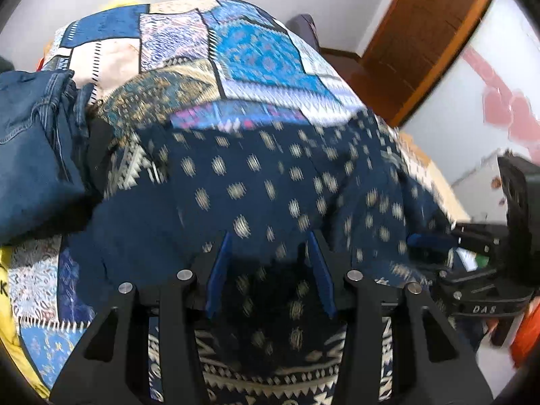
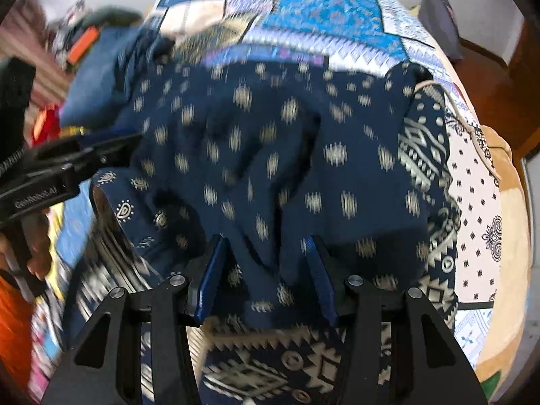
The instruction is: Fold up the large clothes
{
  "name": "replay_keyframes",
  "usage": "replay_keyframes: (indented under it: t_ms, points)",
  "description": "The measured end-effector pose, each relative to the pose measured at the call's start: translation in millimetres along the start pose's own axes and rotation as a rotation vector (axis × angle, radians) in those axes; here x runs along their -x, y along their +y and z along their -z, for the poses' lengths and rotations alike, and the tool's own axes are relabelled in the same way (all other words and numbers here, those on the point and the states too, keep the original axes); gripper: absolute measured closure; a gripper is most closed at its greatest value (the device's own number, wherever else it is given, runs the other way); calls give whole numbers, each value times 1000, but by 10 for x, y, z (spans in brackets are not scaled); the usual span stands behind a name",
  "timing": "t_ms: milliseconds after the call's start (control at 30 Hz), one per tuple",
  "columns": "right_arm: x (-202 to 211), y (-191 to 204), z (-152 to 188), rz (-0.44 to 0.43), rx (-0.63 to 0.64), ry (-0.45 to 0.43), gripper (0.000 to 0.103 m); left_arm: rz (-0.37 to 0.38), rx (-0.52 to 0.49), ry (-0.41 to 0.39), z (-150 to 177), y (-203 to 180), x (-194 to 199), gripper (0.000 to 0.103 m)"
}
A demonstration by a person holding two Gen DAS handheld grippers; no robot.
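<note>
A large navy garment (image 1: 270, 175) with cream dots and a zigzag-patterned border lies spread on a patchwork bedspread (image 1: 236, 50). My left gripper (image 1: 269, 236) hovers over its near part with its jaws apart; the blue pads (image 1: 219, 270) touch no cloth. In the right wrist view the same garment (image 2: 270, 135) shows folds and a raised ridge running between the spread jaws of my right gripper (image 2: 266, 239), unpinched. Each gripper also shows in the other's view: the right gripper (image 1: 428, 239) at the garment's right edge, the left gripper (image 2: 101, 148) at its left edge.
Folded blue jeans (image 1: 30, 141) lie on the bed to the left of the garment, seen again as jeans (image 2: 101, 67) in the right wrist view. A yellow item (image 1: 6, 290) sits at the near left. A wooden door (image 1: 422, 27) stands beyond the bed's right side.
</note>
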State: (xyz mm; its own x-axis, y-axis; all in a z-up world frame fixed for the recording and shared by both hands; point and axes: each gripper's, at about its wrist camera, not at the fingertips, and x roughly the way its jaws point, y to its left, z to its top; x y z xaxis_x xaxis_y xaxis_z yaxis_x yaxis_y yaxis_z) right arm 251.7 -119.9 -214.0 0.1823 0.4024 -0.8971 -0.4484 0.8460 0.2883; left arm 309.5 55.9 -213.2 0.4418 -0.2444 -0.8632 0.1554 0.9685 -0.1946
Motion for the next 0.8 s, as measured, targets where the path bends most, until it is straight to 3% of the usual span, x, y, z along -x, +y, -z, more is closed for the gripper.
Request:
replay_keyframes:
  t_ms: [167,300,500,600,800]
  points:
    - [57,1,210,17,65,-13,57,-51,-66,19,407,-194,-15,53]
    - [105,-86,284,3,29,-14,57,-141,-143,5,704,-300,-15,47]
    - [291,-166,416,16,25,-45,57,-242,-187,-50,884,-415,120,45]
    - [394,-250,428,42,21,-58,57,-283,-201,-58,948,-436,202,36]
    - [691,-587,440,63,-73,-131,57,-244,-97,-85,932,-197,506,32]
